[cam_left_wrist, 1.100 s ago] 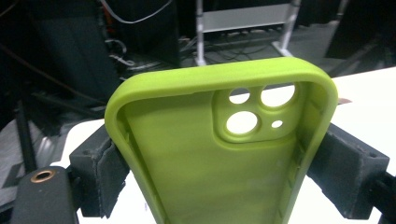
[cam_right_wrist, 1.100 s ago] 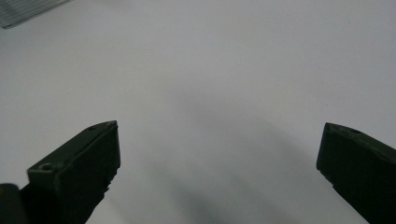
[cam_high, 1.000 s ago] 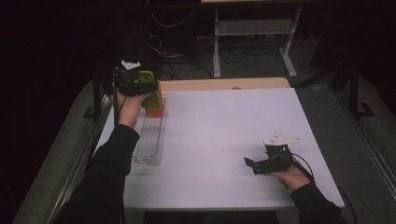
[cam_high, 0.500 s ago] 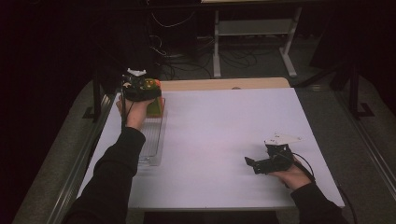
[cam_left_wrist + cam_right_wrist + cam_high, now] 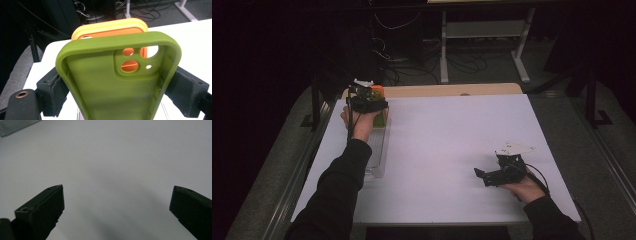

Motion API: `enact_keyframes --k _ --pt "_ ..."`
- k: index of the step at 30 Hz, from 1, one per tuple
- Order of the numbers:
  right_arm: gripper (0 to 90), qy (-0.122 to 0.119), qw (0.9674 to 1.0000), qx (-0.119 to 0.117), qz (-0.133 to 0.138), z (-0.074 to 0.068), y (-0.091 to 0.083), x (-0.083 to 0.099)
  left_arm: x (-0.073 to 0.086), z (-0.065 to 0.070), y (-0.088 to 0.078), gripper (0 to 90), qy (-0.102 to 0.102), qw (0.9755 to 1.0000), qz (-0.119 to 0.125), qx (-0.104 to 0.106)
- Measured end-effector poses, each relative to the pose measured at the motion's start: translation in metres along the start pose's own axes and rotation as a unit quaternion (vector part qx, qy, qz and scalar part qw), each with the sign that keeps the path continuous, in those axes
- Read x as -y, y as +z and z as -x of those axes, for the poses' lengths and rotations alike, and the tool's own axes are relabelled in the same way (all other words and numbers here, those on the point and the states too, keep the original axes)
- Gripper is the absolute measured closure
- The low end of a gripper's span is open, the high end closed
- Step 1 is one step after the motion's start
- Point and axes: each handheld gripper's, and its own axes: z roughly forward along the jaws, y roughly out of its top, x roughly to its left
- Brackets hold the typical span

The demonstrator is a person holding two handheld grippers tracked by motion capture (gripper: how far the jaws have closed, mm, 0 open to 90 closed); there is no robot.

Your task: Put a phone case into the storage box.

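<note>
A person sits at a white desk [image 5: 452, 150] in a dark room, holding a set of tongs in each hand. In the upper left of the high view, the left tongs [image 5: 368, 102] are clamped on a green phone case [image 5: 117, 82], their pads pressing on its two long sides. Seen from the left gripper view, the case stands upright with its hollow side toward the camera, directly in front of an orange phone case [image 5: 112, 28] that stands in a clear slotted rack [image 5: 379, 150] along the desk's left edge. The right tongs [image 5: 492, 176] rest in the lower right of the high view, jaws wide apart with nothing between them, well apart from the rack.

The step in hand looks like setting the green case into the rack slot just in front of the orange one. The next move probably calls for lowering it straight, keeping it upright, until it seats, then easing the grip off.
</note>
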Motion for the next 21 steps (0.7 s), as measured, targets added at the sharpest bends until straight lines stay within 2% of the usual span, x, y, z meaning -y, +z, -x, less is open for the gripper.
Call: enact_keyframes --k 10,11,16,18,21 --pt "0.0 -0.004 1.0000 0.000 -0.001 0.000 0.000 0.000 0.004 0.001 0.007 12.5 -0.005 1.0000 0.000 -0.007" --pt "0.0 -0.003 1.0000 0.000 -0.001 0.000 0.000 0.000 0.004 0.001 0.008 12.4 -0.001 0.9999 -0.006 -0.012" --pt "0.0 -0.003 1.0000 0.000 -0.002 0.000 0.000 0.000 0.004 0.001 0.010 12.0 -0.003 1.0000 -0.002 -0.009" --pt "0.0 -0.003 1.0000 -0.001 -0.003 0.000 0.000 0.000 0.005 0.000 0.012 11.2 -0.009 0.9999 -0.001 -0.010" --pt "0.0 -0.002 1.0000 -0.001 -0.003 -0.001 0.000 0.000 0.006 -0.002 0.014 4.3 -0.013 0.9999 -0.010 -0.006"
